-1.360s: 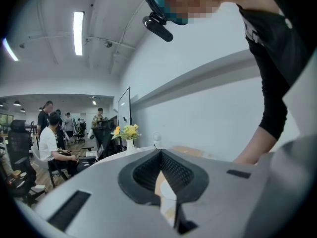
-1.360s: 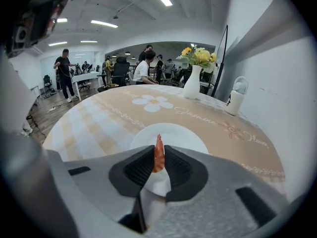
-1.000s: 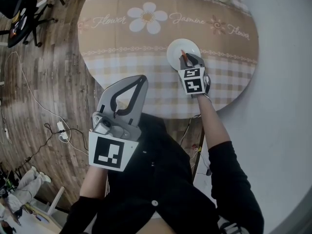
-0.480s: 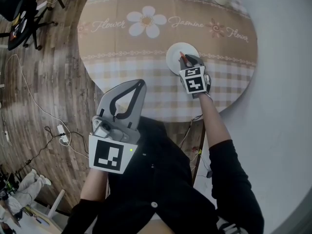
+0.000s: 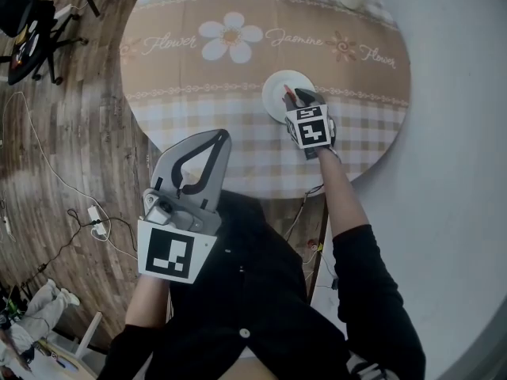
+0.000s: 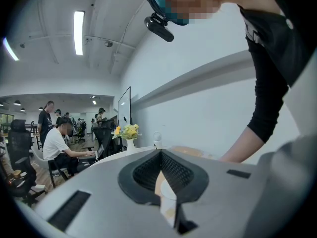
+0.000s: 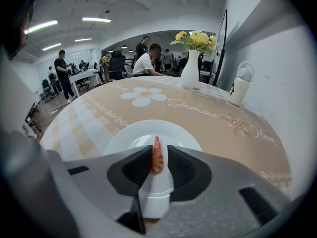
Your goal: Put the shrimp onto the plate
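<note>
A small orange shrimp point(image 7: 156, 155) stands upright between the pads of my right gripper point(image 7: 157, 157), which is shut on it. Just beyond and beneath the jaws is the white plate point(image 7: 130, 134), with nothing on it. From the head view the right gripper point(image 5: 296, 96) hangs over the near right part of the plate point(image 5: 276, 87), and the shrimp point(image 5: 288, 93) shows as an orange sliver at its tip. My left gripper point(image 5: 215, 136) is shut on nothing, held off the table near my body. In its own view the left gripper point(image 6: 161, 154) points up into the room.
The round table point(image 5: 182, 93) has a beige flower-print cloth. A white vase of yellow flowers point(image 7: 191, 58) and a white bottle point(image 7: 240, 86) stand at its far side. The table's near edge runs just behind my right hand. A chair point(image 5: 28, 22) and cables lie on the wooden floor to the left.
My right gripper has stayed over the plate with the shrimp in it, shifting only slightly. The left gripper has drifted a little lower and leftward.
</note>
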`<state>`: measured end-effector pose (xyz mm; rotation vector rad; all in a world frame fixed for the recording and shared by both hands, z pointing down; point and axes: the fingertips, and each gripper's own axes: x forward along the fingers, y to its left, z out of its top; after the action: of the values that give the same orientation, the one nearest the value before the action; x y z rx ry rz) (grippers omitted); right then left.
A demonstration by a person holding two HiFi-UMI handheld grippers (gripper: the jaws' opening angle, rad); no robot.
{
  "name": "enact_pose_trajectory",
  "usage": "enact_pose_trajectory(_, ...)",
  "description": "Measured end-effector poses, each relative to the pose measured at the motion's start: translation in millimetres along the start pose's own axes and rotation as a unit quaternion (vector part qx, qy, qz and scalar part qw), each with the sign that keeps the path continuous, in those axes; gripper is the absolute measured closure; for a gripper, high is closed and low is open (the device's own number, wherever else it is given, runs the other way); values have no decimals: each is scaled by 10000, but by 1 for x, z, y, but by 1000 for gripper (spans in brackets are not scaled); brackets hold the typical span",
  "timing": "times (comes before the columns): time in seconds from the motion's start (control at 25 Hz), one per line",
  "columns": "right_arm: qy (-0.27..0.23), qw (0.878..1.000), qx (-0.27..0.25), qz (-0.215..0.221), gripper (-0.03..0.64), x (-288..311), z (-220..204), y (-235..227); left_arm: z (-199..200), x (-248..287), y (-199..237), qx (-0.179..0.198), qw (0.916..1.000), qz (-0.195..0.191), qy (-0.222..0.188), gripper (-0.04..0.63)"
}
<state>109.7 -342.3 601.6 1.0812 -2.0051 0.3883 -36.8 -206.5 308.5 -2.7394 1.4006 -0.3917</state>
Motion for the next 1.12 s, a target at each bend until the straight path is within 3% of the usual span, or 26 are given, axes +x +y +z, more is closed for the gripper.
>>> enact_pose_trajectory(0.36, -312, 9985, 441, -19, 525, -11, 9, -6, 2, -3, -1, 59, 10000, -5, -12, 593)
enact_pose_trajectory(0.44, -442, 9981, 407, -140, 588, -19, 11, -7, 3, -4, -2, 69, 10000, -17, -33, 594)
enact_pose_trajectory(0.52, -562, 9976, 342, -217, 604, -27, 12, -6, 5, -4, -3, 94, 9999, -43, -66, 594)
enact_pose_trajectory(1.12, -1502, 9829, 781, -720, 611, -115, 22, 8, 9, 1, -21, 83, 9992, -336, -214, 594)
